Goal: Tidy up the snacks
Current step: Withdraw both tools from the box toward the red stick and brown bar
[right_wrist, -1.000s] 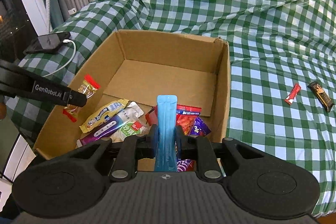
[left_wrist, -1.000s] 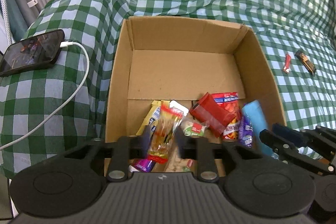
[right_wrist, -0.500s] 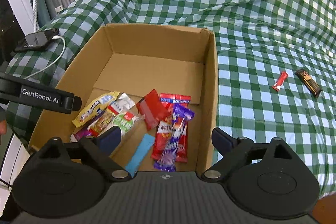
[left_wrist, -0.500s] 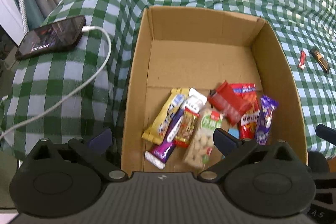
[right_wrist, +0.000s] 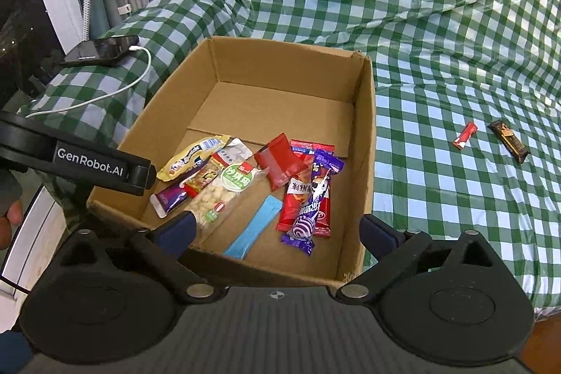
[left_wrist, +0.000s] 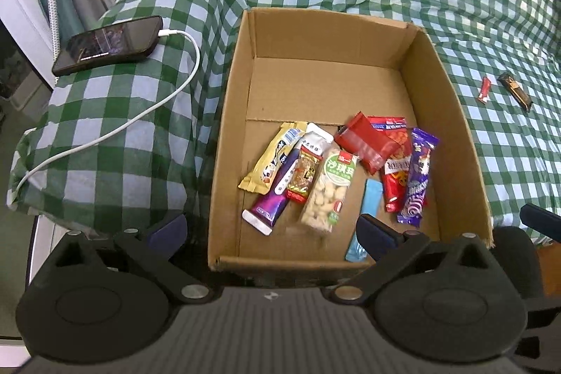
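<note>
Hovering at the near rim of the cardboard box (right_wrist: 366, 142), the right gripper (right_wrist: 277, 228) and left gripper (left_wrist: 271, 228) were both spread wide and held nothing; nine snack packets lay inside. Two remained on the checked cloth (right_wrist: 438, 23), well right of the box and nearer the right gripper: a red bar (right_wrist: 465, 135) and a dark bar (right_wrist: 509, 141), long axes running roughly away from the grippers.

My grippers (left_wrist: 271, 226) (right_wrist: 277, 230): matt black plastic | box (left_wrist: 326, 83): matt brown cardboard | wrappers (left_wrist: 419, 174): glossy foil and plastic | cloth (right_wrist: 438, 23): smooth checked fabric | phone (left_wrist: 108, 44): glossy glass
</note>
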Available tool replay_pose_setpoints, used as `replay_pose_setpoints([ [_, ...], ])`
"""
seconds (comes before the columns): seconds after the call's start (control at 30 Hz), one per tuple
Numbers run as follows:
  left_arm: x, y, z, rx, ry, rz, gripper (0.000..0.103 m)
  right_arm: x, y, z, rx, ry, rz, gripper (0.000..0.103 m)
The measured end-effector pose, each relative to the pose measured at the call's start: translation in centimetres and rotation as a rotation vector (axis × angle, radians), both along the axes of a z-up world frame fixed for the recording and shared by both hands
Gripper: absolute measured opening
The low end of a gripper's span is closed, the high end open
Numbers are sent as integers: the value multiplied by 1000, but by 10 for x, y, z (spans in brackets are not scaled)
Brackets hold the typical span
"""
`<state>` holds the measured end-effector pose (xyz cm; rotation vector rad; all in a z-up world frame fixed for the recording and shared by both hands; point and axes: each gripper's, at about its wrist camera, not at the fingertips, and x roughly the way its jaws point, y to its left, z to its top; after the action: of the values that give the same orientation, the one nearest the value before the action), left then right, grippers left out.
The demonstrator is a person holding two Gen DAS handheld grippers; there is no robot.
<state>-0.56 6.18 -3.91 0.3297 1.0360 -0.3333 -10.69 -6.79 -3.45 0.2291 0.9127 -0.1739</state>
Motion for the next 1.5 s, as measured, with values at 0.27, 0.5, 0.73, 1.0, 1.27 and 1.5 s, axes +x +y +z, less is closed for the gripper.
replay_pose_setpoints([
  [0.27, -28, 9, 2, 3, -4, -8, 103, -27, 8, 7, -2, -13, -6, 100],
  [0.5, -43, 13, 0, -14, 45, -11, 103, -42, 8, 10, -15, -14, -22, 100],
  [0.73, -56, 18, -2, -30, 76, -8, 103, -51, 11, 9, -28, -3, -22, 101],
  [1.0, -68, 25, 2, -42, 64, -11, 103, -63, 16, 12, -33, -14, -24, 102],
  [1.27, -72, 21, 5, -43, 49, -31, 103, -65, 17, 15, -37, -29, -25, 102],
  [1.5, -72, 15, 8, -35, 37, -42, 103, -65, 14, 15, -29, -36, -33, 102],
])
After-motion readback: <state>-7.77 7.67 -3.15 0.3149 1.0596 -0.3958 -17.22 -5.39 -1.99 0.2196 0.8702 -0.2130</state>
